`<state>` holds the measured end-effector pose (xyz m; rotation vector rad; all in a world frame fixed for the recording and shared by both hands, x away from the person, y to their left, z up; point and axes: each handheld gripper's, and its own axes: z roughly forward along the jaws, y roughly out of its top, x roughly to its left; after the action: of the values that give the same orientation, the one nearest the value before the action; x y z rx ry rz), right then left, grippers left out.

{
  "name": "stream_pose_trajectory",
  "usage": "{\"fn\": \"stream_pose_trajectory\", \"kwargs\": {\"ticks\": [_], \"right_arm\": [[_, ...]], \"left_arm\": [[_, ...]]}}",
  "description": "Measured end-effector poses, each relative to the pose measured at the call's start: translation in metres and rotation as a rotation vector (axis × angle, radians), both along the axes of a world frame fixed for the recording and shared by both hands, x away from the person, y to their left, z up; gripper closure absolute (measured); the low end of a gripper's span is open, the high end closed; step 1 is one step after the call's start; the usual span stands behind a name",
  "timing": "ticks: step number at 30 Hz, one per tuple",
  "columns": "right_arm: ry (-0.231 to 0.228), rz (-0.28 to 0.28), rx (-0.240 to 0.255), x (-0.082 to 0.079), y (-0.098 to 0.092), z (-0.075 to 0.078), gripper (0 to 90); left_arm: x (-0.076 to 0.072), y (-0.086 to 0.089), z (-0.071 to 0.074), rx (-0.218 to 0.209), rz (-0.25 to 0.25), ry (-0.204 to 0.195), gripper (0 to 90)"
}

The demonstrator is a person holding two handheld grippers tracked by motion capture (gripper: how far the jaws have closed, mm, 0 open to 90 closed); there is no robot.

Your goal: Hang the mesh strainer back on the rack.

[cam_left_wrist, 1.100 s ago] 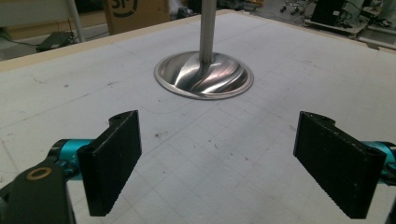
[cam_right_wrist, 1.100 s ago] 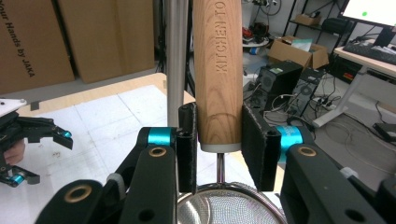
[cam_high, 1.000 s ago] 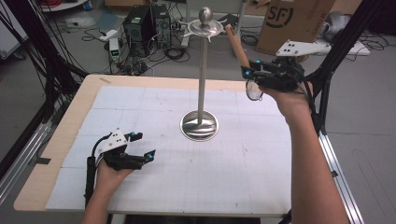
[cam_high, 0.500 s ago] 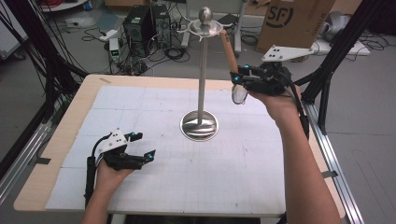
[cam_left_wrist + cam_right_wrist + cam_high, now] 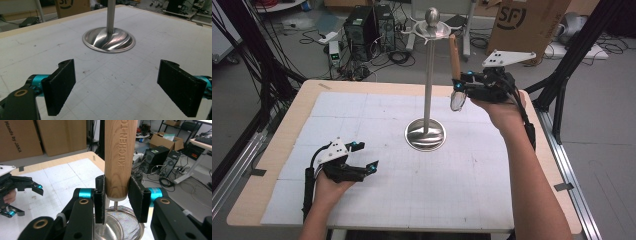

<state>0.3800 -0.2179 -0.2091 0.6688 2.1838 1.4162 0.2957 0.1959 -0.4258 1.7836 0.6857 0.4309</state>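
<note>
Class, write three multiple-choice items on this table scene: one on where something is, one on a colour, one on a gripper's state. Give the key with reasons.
1. Where is the stand's base?
A. mid-table
B. on the floor
C. in the left gripper
2. What colour is the strainer's handle?
A. blue
B. light wood
C. black
3. How is the left gripper?
A. shut on the strainer
B. shut on the pole
C. open

Key: 1 A, the base sits on the white mat mid-table. 2 B, the right gripper clamps a pale wooden handle. 3 C, its jaws stand wide apart with nothing between.

Table (image 5: pixel 272 165) bears gridded mat (image 5: pixel 377 125) and stand (image 5: pixel 425 134).
</note>
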Motion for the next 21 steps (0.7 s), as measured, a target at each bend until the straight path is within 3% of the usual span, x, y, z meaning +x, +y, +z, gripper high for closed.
{"fn": "stream_pose_trajectory", "kwargs": {"ticks": [5, 21], "right_arm": [[-0.011, -0.023, 0.001, -0.002, -0.001, 0.002, 62.0], [-0.009, 0.034, 0.017, -0.022, -0.009, -0.006, 51.7]], "left_arm": [[0.0, -0.001, 0.0, -0.011, 0.001, 0.004, 15.7], [-0.001, -0.001, 0.0, -0.008, -0.005, 0.002, 15.7]]}}
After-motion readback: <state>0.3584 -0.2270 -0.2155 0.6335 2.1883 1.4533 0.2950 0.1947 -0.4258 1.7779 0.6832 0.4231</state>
